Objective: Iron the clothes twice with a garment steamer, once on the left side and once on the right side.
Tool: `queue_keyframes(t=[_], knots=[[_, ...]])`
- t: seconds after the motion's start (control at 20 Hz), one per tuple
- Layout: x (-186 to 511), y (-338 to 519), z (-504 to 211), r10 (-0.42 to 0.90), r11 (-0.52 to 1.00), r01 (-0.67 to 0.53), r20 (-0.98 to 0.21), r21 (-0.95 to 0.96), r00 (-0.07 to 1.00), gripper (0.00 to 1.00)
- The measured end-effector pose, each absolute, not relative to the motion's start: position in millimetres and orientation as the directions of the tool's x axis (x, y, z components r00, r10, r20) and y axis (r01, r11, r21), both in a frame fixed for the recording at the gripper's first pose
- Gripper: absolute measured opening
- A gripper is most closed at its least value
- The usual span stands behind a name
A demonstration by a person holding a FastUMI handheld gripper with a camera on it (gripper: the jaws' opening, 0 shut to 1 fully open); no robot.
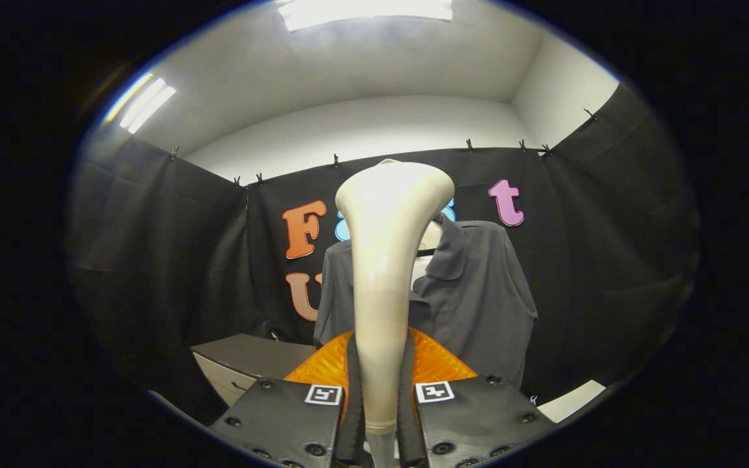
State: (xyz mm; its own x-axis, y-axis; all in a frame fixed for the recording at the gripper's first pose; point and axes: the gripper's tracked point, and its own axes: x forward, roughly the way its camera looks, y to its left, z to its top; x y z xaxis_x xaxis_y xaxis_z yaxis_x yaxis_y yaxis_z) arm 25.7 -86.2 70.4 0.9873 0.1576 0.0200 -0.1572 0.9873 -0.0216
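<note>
Fingers [381,390] pinch the upright garment steamer [384,260] by its handle. Beyond it, at about 1 o'clock, the dark shirt [478,292] hangs against the booth wall.

Grey surface [244,354] low, left of the gripper [380,390], fingers closed on the steamer [384,260]. Shirt [478,299] hangs beyond. Pale slab [573,400] at right.
</note>
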Motion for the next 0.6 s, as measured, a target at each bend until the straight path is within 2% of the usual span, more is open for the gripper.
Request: queue_keyframes(t=[0.6], knots=[[31.0, -78.6, 52.4, 0.154, 0.988, -0.155, -0.025, -0.026, 0.988, 0.27]])
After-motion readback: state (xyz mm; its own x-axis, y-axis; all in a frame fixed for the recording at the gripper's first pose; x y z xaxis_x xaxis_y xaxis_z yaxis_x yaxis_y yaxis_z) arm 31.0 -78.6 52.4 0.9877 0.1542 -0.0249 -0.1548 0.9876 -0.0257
